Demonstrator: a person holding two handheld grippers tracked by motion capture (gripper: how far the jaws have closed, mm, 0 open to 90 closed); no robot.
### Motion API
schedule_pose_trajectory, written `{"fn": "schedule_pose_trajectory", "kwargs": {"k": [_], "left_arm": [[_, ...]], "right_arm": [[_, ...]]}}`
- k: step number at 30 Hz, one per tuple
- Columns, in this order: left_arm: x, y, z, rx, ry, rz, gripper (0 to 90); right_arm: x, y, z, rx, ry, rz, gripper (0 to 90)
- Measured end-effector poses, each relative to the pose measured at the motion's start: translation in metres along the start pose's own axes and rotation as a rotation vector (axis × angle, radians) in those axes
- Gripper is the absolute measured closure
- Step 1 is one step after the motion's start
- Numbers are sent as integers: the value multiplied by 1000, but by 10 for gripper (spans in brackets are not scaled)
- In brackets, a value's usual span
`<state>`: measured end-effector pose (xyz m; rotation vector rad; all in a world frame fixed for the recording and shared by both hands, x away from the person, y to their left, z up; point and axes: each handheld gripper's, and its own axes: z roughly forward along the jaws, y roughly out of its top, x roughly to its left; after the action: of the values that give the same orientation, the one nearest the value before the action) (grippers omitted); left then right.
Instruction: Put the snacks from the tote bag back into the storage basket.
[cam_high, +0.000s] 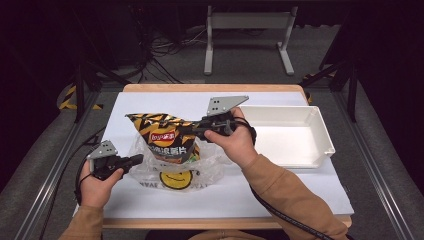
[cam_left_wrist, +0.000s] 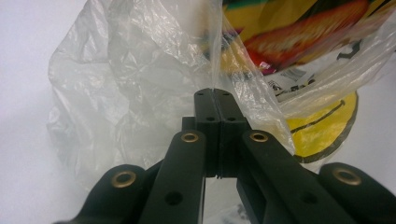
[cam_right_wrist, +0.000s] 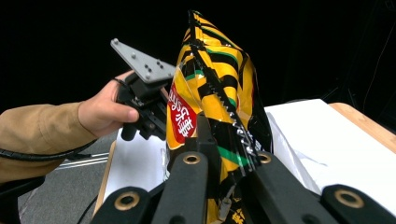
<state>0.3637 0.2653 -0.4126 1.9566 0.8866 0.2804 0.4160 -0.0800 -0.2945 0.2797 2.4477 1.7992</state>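
Left tongs (cam_left_wrist: 218, 100) pinch plastic bag (cam_left_wrist: 140, 93) rim; right tongs (cam_right_wrist: 224, 154) clamp chip bag (cam_right_wrist: 210, 93)

We lose the lower part of the chip bag (cam_high: 167, 142) behind the crumpled clear plastic bag (cam_high: 150, 172); its print there is too small to read. In the left gripper view the plastic bag (cam_left_wrist: 126, 93) runs off the top edge, and the smiley print (cam_left_wrist: 322, 135) is half covered by film. The right gripper (cam_right_wrist: 224, 140) has jaws that cover the chip bag's (cam_right_wrist: 210, 84) bottom, probably clamped on its seam.
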Motion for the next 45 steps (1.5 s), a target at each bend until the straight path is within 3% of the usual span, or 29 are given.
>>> {"fn": "schedule_pose_trajectory", "kwargs": {"k": [5,10,18,25,33,40,42,45], "left_arm": [[1,-1,0,7,7,-11,899],[0,0,0,12,6,2,900],[1,0,-3,3,26,1,899],[3,0,-11,-11,49,-2,900],[8,-1,-28,-54,85,-15,900],[10,-3,-36,-73,100,-29,897],[10,-2,-34,-77,91,-37,860],[8,0,-33,-107,87,-44,625]], "right_arm": [[0,6,-4,-15,2,-2,899],[2,14,-8,-69,9,-1,900],[3,22,-10,-81,12,-6,900],[6,39,-17,-158,20,-10,900],[9,52,-20,-152,24,-33,900],[5,57,-35,-156,-1,-37,900],[3,57,-40,-158,-9,-34,900],[0,57,-49,-162,-22,-32,900]]}}
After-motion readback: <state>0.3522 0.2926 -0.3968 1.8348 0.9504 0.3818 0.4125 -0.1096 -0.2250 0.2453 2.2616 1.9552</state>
